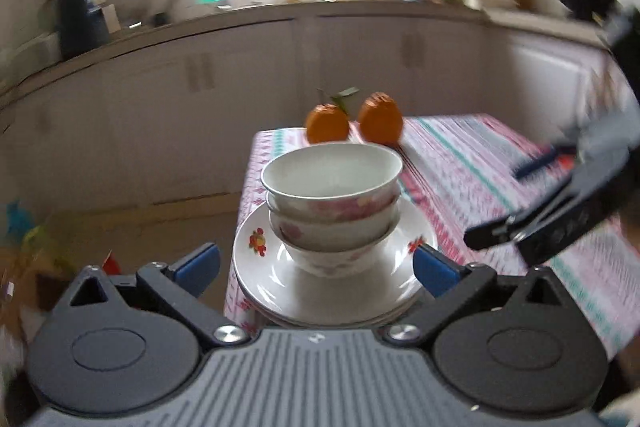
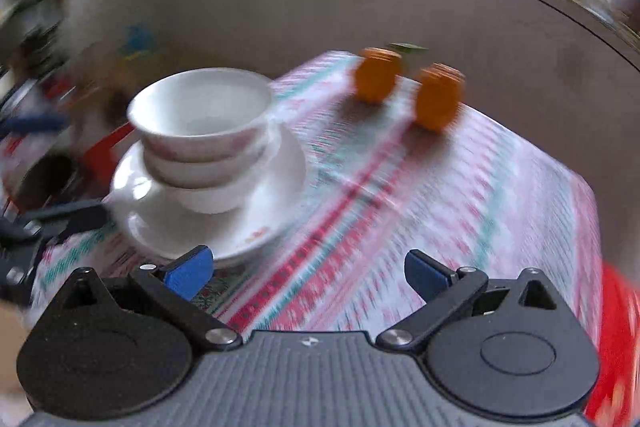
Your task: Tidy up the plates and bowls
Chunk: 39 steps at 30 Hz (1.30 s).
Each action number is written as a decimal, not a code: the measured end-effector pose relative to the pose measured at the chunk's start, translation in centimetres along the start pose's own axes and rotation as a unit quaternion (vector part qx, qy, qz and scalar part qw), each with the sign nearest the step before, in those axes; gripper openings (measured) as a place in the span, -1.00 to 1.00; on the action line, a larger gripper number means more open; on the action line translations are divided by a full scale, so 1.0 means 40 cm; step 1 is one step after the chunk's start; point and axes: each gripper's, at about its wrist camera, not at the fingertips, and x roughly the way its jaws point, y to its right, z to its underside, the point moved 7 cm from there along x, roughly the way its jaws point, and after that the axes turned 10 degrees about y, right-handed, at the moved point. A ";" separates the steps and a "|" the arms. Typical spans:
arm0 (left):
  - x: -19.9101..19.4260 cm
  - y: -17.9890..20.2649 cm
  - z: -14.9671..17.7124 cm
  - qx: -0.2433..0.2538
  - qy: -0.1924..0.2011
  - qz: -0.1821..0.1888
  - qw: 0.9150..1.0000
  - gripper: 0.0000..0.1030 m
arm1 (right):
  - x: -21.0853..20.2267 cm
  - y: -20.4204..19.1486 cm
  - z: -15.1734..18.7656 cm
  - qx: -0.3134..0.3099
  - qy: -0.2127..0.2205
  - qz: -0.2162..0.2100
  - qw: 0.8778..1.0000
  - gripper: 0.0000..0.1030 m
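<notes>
Kitchen bench [image 1: 460,163] carries bowls [image 1: 332,203] stacked on plates [image 1: 280,279]; both left gripper [image 1: 316,263] and right gripper [image 2: 308,271] jaws are apart, empty; I judge: back away gently, without bumping the pile

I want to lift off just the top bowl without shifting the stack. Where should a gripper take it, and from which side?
Probably the top bowl by its rim, from above, one finger inside and one outside. It sits upright, nested in the bowls below, so only its rim and upper wall stand clear; the plates block a low approach.
</notes>
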 end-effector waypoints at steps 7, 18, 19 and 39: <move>-0.104 0.051 -0.032 -0.047 0.001 -0.066 0.997 0.99 | -0.168 -0.008 0.037 0.061 0.048 0.079 0.994 1.00; -0.172 0.071 -0.052 -0.071 0.024 -0.085 0.994 0.99 | -0.255 -0.006 0.036 0.080 0.093 0.107 0.987 1.00; -0.171 0.071 -0.052 -0.071 0.023 -0.088 0.993 0.99 | -0.255 -0.006 0.036 0.080 0.095 0.110 0.986 1.00; -0.163 0.075 -0.053 -0.075 0.019 -0.090 0.993 0.99 | -0.259 -0.001 0.032 0.076 0.104 0.125 0.984 1.00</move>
